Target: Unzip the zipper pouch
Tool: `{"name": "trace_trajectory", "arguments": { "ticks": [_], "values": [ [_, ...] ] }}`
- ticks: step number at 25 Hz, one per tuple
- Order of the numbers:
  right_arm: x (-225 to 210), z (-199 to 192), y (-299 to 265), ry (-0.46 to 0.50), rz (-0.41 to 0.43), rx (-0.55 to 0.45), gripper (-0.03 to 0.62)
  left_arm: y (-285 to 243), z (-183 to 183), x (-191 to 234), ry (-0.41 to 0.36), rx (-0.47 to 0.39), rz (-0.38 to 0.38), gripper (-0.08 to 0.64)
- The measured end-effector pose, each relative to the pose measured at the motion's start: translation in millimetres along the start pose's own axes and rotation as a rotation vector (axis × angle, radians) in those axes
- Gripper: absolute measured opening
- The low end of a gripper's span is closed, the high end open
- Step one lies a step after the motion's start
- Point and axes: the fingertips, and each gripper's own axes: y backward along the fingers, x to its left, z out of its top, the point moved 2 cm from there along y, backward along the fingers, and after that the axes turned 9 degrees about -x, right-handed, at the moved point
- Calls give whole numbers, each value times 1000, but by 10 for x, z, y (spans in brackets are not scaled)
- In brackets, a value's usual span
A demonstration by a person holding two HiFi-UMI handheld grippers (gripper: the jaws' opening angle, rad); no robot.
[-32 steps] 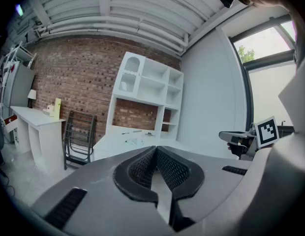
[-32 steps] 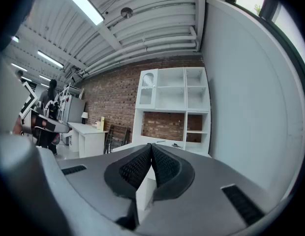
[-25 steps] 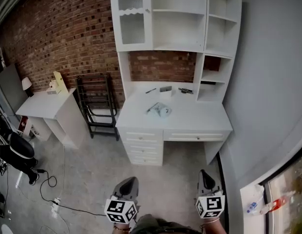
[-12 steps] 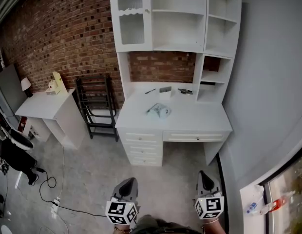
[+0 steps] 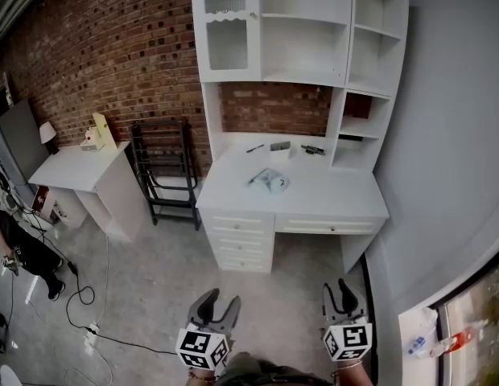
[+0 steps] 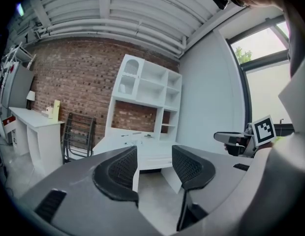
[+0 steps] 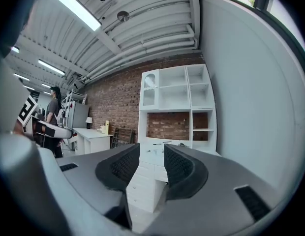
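I have both claws held low in front of me, well apart from the work: the left claw (image 5: 219, 304) and the right claw (image 5: 339, 293) are each spread part way, their jaws have just been opening, and in both gripper views I see only floor and distant furniture in the gap, nothing between the pads. The zipper pouch (image 5: 270, 181) lies across the room on the white counter (image 5: 334, 193), roughly mid-surface and a little left of centre, near a few small dark items at the back that I cannot identify from here. It looks pale, small and rather flat with a slightly rumpled outline, so I judge it soft, light and floppy, nothing fragile about it, though it is likely to skate on that smooth painted top the instant I tug the slider. My plan would be to give one claw the fabric at the closed end of the zip, pinching the cloth and tape just beside the teeth to anchor it, and let the other claw take the pull tab itself, a thin stiff bit that I expect to be slippery and easy to lose. From this far off I cannot tell which way the zip runs or where the tab sits, so I would settle that once I am close
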Motion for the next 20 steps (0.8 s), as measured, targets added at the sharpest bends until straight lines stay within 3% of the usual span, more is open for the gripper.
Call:
{"name": "trace_trajectory", "arguments": {
  "ticks": [7,14,17,20],
  "values": [
    [137,-5,-33,-1,43,-14,194,9,-92,-30,-26,50,-38,313],
    [186,22,-83,-18,80,-29,336,0,-109,-53,-49,64,-56,430],
    [210,42,-106,-19,97,-47,376,-21,-96,-95,-36,57,-90,476],
    [243,52,-144,-55,112,-61,462,-33,-70,-155,-40,47,-131,537]
  ]
}}
